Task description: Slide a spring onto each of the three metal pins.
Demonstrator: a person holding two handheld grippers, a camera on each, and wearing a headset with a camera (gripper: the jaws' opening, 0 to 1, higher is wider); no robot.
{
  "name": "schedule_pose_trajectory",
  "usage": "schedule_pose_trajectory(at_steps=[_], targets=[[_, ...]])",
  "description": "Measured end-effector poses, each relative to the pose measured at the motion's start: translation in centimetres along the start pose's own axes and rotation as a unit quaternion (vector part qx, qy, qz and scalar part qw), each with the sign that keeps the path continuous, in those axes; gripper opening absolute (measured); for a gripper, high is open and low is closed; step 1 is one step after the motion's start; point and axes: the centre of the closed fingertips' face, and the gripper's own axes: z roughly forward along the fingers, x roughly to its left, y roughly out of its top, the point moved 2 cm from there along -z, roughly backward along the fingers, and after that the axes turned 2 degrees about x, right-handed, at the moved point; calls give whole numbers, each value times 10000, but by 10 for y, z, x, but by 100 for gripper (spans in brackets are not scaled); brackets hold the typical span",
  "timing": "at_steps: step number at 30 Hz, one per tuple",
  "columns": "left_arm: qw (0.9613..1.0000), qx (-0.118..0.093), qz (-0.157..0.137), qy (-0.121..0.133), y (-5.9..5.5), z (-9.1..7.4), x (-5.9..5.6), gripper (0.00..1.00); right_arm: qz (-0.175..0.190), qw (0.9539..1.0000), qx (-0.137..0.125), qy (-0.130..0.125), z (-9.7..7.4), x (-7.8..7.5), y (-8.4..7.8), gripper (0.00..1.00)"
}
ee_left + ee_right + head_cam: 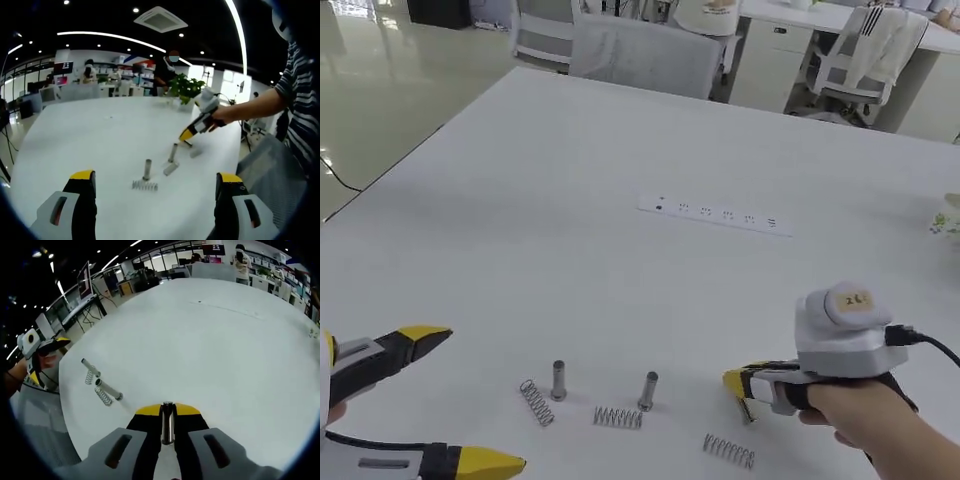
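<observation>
Two metal pins stand upright on the white table near its front edge. Three springs lie flat beside them: one by the left pin, one between the pins, one further right. My right gripper is just right of the second pin, shut on a third metal pin that stands between its jaws. My left gripper is wide open at the lower left, with nothing in it; in its own view the pins lie ahead of its jaws.
A white power strip lies across the middle of the table. Office chairs and desks stand beyond the far edge. A small green plant sits at the right edge.
</observation>
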Motion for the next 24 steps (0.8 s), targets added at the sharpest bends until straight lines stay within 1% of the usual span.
schedule_pose_trajectory(at_steps=[8,18,24], targets=[[10000,11,23,-13,2,0,-3,97,-110,9999,-117,28,-3,4,5,5],[10000,5,19,-12,3,-1,-3,96,-210,9994,-271,47,-8,7,8,5],[10000,-26,43,-47,6,0,-5,96,-276,9989,-365,63,-12,9,8,5]])
